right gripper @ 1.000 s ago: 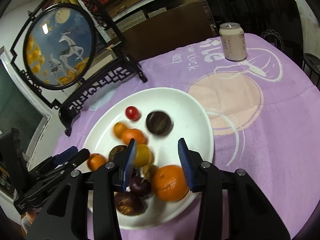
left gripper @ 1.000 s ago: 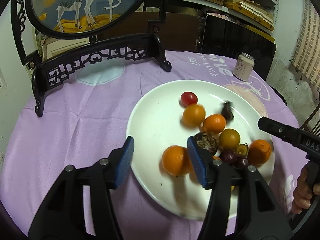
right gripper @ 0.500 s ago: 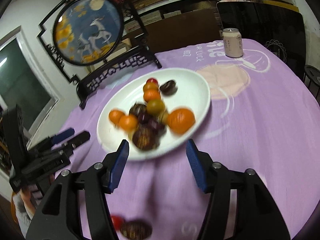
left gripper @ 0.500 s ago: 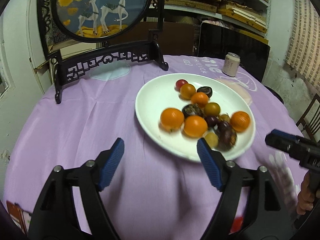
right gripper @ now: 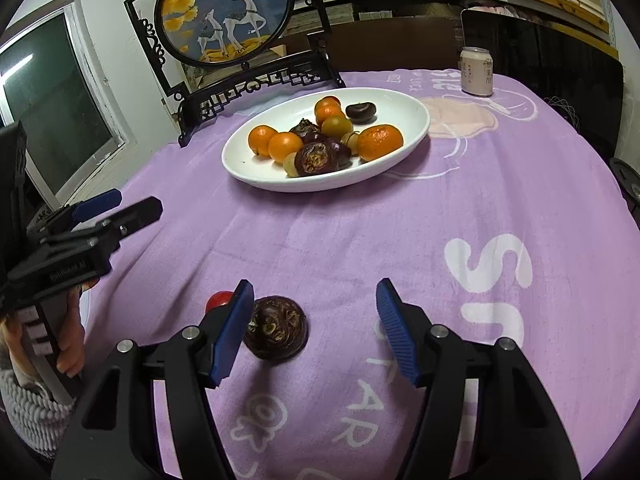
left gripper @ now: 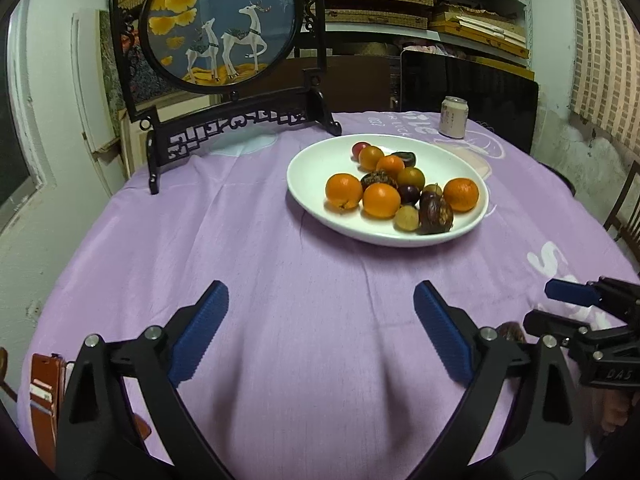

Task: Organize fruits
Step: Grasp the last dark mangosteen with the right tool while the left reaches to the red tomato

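Note:
A white plate (left gripper: 312,168) on the purple cloth holds several fruits: oranges (left gripper: 343,191), dark purple ones (left gripper: 435,212) and small yellow ones. My left gripper (left gripper: 320,332) hovers over bare cloth well short of the plate, its jaws opening wide with nothing between them. In the right wrist view the plate (right gripper: 248,164) lies far ahead. My right gripper (right gripper: 316,328) is low over the cloth, jaws opening. A dark brown fruit (right gripper: 276,332) lies on the cloth between them, close to the left finger, with no pad pressing it. A red cherry tomato (right gripper: 218,300) peeks out behind that finger.
A black-framed round deer screen (left gripper: 224,20) stands at the back left of the table. A drink can (left gripper: 454,117) sits behind the plate. A dark chair back (left gripper: 480,92) rises beyond the table. A brown wallet (left gripper: 42,400) lies at the near left edge.
Both grippers drew back from over the plate toward the near side of the table and their jaws widened. The dark fruit and red tomato on the cloth came into the right wrist view.

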A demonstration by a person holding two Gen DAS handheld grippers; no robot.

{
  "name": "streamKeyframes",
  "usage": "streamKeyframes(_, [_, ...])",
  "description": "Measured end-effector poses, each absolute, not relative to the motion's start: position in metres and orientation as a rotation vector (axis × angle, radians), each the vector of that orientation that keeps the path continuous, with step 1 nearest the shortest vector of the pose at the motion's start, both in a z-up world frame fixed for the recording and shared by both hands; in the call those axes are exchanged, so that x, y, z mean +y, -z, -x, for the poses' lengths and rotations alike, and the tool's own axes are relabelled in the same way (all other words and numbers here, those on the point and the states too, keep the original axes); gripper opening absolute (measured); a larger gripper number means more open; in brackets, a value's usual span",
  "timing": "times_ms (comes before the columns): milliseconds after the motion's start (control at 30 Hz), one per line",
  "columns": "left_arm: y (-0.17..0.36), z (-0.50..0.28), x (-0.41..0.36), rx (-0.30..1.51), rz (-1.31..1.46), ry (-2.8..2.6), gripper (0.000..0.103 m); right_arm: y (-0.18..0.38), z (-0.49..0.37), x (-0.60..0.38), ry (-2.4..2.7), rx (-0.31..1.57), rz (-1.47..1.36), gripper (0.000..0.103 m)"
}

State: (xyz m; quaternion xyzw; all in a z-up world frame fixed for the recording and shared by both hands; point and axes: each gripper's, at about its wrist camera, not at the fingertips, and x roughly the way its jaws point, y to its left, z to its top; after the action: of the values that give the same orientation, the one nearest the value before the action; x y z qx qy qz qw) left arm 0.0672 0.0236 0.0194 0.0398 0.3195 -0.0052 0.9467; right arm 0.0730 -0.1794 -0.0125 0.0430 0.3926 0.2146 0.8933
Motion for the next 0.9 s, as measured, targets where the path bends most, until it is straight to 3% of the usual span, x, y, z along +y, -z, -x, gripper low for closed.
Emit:
streamKeyframes(600, [-0.016,-0.068,0.019,0.658,-0.132,-0.009,0.100,0.031,-0.063,-0.153,-0.439,0.866,0.083,0.064])
streamKeyframes(767, [-0.015,-0.068,0.017,0.663,-0.138,-0.010,0.100,0.034,-0.063,-0.143,-0.475,0.876,0.118,0.054])
streamKeyframes(900, [-0.014,-0.069,0.015,0.669,-0.146,-0.012,0.100,0.034,-0.065,-0.141,-0.482,0.877,0.116,0.054])
